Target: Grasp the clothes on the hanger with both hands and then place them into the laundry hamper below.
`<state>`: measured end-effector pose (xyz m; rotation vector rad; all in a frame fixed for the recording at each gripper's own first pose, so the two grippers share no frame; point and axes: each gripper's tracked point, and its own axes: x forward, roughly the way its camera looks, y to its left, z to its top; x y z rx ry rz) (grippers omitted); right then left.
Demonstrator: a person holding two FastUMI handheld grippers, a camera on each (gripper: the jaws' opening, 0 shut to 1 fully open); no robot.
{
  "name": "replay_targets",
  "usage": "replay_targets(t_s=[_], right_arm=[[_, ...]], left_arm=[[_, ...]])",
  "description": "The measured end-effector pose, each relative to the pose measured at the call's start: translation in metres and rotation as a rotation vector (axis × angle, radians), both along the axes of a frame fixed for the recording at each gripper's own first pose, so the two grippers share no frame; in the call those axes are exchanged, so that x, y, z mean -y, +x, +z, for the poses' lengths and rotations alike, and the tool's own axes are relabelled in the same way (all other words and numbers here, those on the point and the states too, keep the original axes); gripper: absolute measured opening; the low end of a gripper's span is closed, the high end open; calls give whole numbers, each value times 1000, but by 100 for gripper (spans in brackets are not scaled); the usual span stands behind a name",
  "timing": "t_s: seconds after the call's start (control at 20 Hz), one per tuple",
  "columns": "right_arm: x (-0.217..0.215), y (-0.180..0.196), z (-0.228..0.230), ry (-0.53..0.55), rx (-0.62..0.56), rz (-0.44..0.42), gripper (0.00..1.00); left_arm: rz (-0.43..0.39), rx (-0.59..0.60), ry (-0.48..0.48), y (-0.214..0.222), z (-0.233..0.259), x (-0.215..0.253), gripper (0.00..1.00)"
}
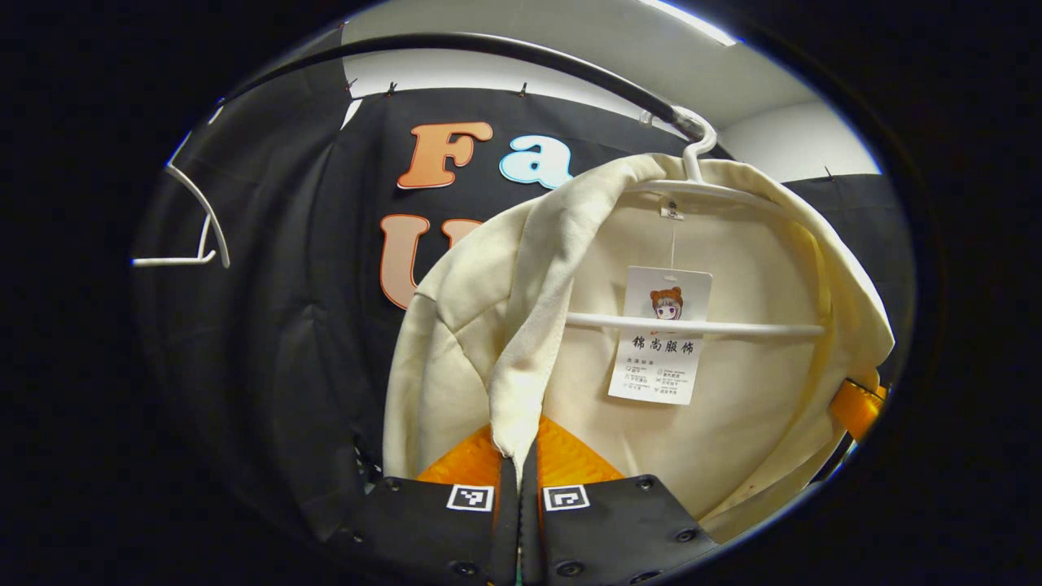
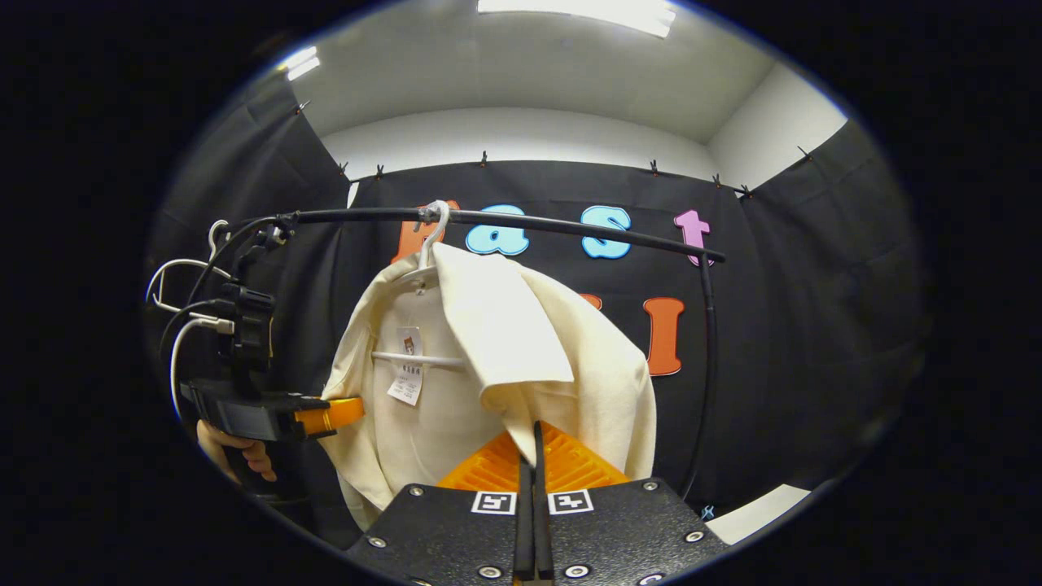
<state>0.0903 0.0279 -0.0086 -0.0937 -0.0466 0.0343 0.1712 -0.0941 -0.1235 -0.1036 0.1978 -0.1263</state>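
1. Cream jacket (image 2: 456, 350) hanging open-fronted on a white hanger (image 1: 692, 325) hooked over the black rail (image 2: 570, 224), in front of the black cloth wall (image 2: 798, 325).
2. Left gripper (image 1: 518, 456) pressed together on the hem of the jacket's front panel, cloth pinched between the orange fingers (image 1: 570, 460); seen from the right gripper view, the same tool reaches the garment's edge at the side, a hand (image 2: 236, 456) on its handle.
3. Right gripper (image 2: 537, 456) likewise closed, the opposite front panel drooping into the slit between its pads; pinched by the look of it, though the contact itself sits at the very tip.
4. Probably soft, light, limp fabric: no stiffness, likely to sag and fold once off the hanger, not slippery, not fragile.
5. Best hold, as a judgement: both front edges low down, as now, then lifted up and outward so the shoulders slide off the hanger arms without dragging the hook.
6. Paper tag (image 1: 661, 338) dangling from the collar over the hanger's crossbar; possible snag there.
7. Second white hanger (image 1: 195, 220) empty, farther along the rail.
8. White ceiling with a strip light (image 2: 578, 12) above; pale floor patch (image 2: 761, 509) low at one side; hamper below, out of frame.
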Motion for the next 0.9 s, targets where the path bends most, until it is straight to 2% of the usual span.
replay_targets(t_s=[0.55,0.85,0.9], right_arm=[[8,-20,45,-33,41,-32,0],[28,-25,75,-42,62,-64,0],[30,-25,79,-44,61,-67,0]], left_arm=[[96,102,31,-24,56,-54,8],[135,146,46,-30,85,-86,8],[140,152,49,-30,89,-90,11]])
